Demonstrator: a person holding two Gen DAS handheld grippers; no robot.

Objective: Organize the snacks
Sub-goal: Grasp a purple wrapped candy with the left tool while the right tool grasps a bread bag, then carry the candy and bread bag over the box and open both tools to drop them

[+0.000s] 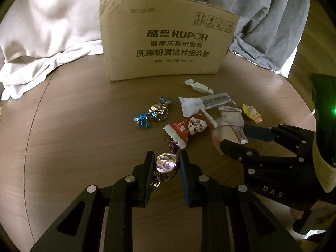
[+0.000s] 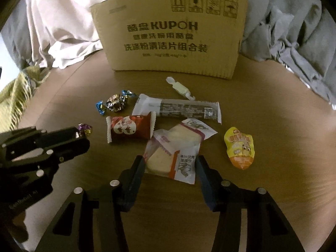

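Red packet [image 1: 190, 127] beside purple candy [image 1: 167, 163]

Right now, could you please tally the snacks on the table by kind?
Twist-wrapped candies: 3, purple, blue, white
Flat packets: 3, red, long bar, bread
Yellow pouch: 1
Total: 7

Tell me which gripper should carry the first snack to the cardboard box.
Left. The left gripper already brackets the purple foil candy, while the right gripper is wide open around the cake packet. The cardboard box stands straight ahead.
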